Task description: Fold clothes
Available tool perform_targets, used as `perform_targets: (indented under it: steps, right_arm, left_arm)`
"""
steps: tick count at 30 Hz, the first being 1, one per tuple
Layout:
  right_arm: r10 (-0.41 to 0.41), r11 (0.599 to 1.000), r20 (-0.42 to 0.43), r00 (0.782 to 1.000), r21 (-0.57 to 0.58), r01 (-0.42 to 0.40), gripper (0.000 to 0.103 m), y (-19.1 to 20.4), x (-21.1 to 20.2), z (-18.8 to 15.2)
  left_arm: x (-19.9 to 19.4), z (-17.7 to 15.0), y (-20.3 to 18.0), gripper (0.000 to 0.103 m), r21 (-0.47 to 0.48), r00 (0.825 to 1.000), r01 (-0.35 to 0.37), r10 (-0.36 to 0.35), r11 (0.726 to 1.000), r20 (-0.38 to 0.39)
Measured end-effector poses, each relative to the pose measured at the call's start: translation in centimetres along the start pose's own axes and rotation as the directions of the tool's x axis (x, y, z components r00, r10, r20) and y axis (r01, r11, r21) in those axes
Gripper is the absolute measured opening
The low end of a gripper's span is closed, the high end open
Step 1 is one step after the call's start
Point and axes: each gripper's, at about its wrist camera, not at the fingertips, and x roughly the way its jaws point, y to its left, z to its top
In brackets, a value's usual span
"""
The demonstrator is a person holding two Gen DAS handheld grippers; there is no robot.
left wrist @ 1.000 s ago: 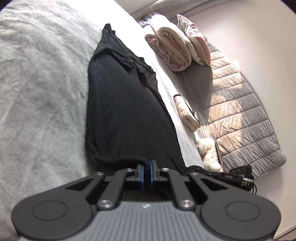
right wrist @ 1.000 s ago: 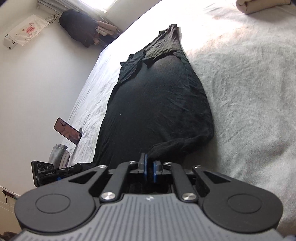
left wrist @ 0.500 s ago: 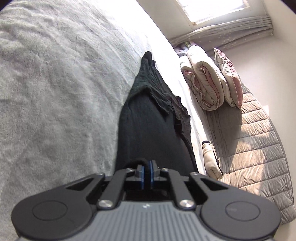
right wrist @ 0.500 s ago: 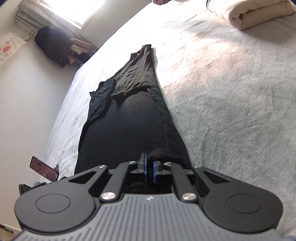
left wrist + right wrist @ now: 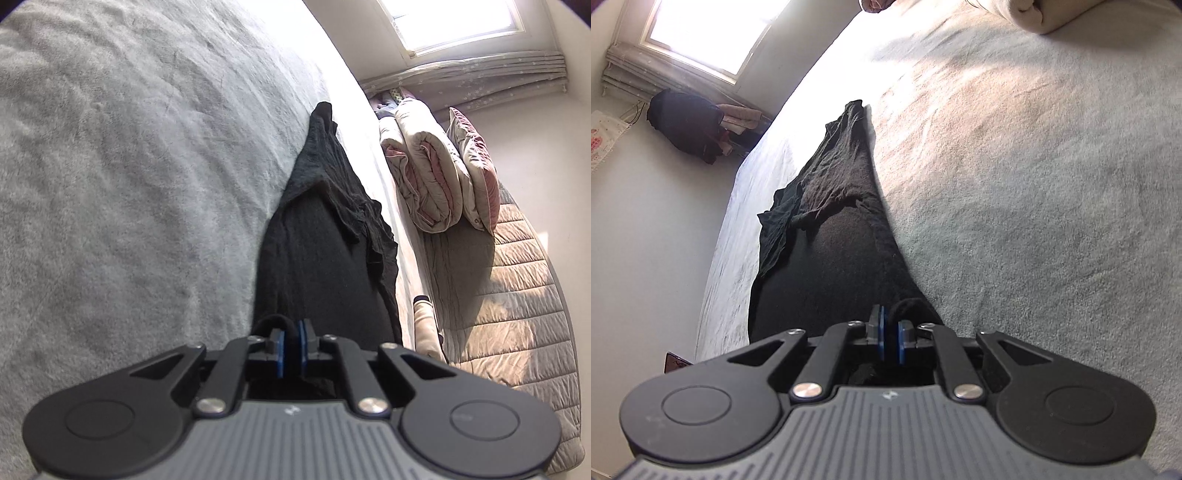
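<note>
A black garment (image 5: 317, 258) lies stretched lengthwise on the grey bed cover (image 5: 129, 184), its crumpled far end pointing toward the window. My left gripper (image 5: 291, 349) is shut on the garment's near hem, with black cloth between the blue pads. In the right wrist view the same garment (image 5: 831, 251) runs away from me over the bed cover (image 5: 1034, 184), and my right gripper (image 5: 891, 341) is shut on the other near corner of the hem. The near edge is lifted off the bed and hidden under the gripper bodies.
Folded pink-and-beige quilts (image 5: 428, 177) and a grey quilted mat (image 5: 517, 295) lie right of the bed. A rolled beige cloth (image 5: 424, 328) lies at the bed's right edge, also in the right wrist view (image 5: 1041, 14). Dark clothes (image 5: 690, 125) hang under the window. A phone (image 5: 676, 363) lies lower left.
Both grippers have lifted the garment's near hem and moved forward along it toward the window. The garment looks narrower and shorter in both views. Both grips are unchanged.
</note>
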Motion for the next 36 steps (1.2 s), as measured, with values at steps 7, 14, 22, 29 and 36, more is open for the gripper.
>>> perform_targets:
  steps: [7,14,22,29,36]
  right_arm:
    - [0.017,0.999,0.018,1.000,-0.035,-0.016,0.017,0.8,-1.2,0.6]
    - [-0.013,0.996,0.109,0.994,-0.092,0.023,0.041,1.7,-2.5,0.8]
    - [-0.122,0.897,0.150,0.981,-0.406,0.174,0.041,4.3,-3.2,-0.4]
    - [-0.165,0.704,0.140,0.976,-0.677,0.216,0.042,6.4,-2.2,-4.2]
    - [-0.146,0.498,0.083,0.986,-0.855,0.146,0.042,8.7,-0.4,-7.3]
  left_arm:
    - [-2.1,0.3,-0.7,0.034,0.015,0.997,0.017,-0.018,1.000,0.074]
    - [-2.8,0.5,-2.1,0.039,0.135,0.986,-0.102,0.082,0.986,0.146]
    - [-2.8,-0.8,-5.9,0.043,0.511,0.960,-0.269,0.184,0.816,0.211]
    - [-1.2,-1.8,-6.8,0.046,0.630,0.957,-0.292,0.223,0.719,0.189]
    - [0.7,-2.5,-7.4,0.040,0.646,0.951,-0.308,0.240,0.698,0.193]
